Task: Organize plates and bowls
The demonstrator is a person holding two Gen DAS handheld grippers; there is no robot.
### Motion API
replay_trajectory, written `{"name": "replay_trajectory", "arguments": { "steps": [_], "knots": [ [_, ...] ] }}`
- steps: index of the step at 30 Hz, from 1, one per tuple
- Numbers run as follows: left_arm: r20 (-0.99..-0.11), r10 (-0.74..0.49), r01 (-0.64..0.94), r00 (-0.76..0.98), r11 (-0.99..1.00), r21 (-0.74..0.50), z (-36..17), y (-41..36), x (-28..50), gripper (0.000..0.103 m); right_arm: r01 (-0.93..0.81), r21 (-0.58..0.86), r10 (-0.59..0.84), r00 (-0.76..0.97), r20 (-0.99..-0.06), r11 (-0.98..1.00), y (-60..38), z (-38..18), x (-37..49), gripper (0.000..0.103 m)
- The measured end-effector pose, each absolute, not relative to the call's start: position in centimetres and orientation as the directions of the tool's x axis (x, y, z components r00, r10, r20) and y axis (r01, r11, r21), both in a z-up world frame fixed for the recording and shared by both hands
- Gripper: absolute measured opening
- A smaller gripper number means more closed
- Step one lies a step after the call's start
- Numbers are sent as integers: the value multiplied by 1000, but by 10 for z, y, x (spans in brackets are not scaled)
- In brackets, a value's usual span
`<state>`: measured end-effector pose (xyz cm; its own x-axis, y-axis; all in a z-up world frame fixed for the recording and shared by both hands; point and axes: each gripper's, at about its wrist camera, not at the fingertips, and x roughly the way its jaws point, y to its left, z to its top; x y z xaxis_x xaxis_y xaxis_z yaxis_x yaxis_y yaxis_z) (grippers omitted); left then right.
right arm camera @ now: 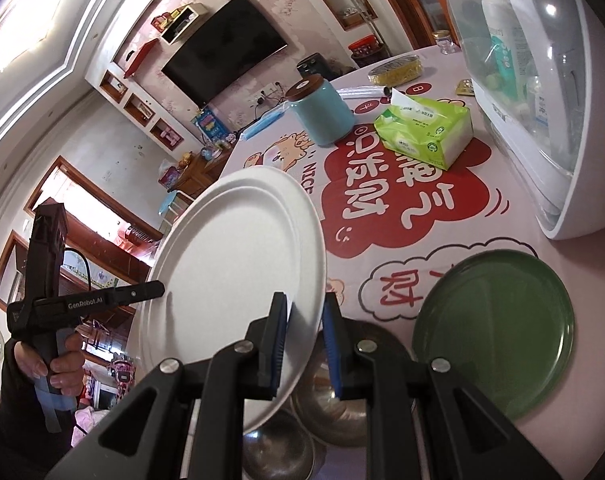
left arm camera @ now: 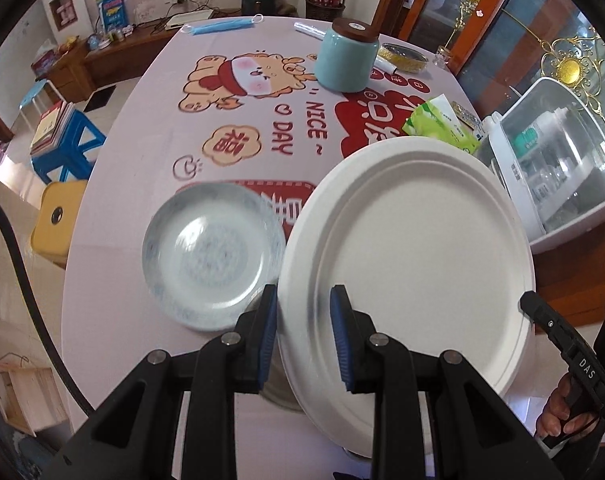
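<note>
Counter [left arm camera: 142, 128] with a pink printed cloth fills most of both views; behind it stands a living room with a dark television [right arm camera: 226, 52] on the wall and wooden cabinets. At the right edge of the counter sits a big white box with a clear dome [right arm camera: 542, 80] with bottles inside.

A white paper plate [left arm camera: 414, 248] is lifted and tilted above the counter. The left gripper [left arm camera: 302, 336] has its fingers a little apart, with the near rim of this plate between the blue pads; whether both pads press on it I cannot tell. The right gripper [right arm camera: 304, 344] has its fingers nearly closed, pinching the opposite rim of the same plate.

A green plate [right arm camera: 498, 336] lies flat on the counter at the right. A white plate with blue pattern [left arm camera: 214, 256] lies at the left, just beside the paper plate. Metal bowls [right arm camera: 334, 400] are seen under the right gripper. Farther back stand a light blue jar with a brown lid [left arm camera: 346, 56] and a green tissue pack [right arm camera: 426, 132].

The cloth reads "NICE DAY"; the left gripper carries "GenRobot.AI".
</note>
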<state>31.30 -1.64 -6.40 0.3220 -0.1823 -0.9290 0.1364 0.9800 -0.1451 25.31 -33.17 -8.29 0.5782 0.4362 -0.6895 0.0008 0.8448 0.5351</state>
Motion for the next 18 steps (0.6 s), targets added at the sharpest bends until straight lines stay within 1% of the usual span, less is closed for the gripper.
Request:
{"name": "replay_trajectory", "arguments": {
  "steps": [18],
  "knots": [
    [-907,-213,154,363,974,-167,-42,35,209,25,-5,485,390,600,-698,875,-275,-53,162,18]
  ]
}}
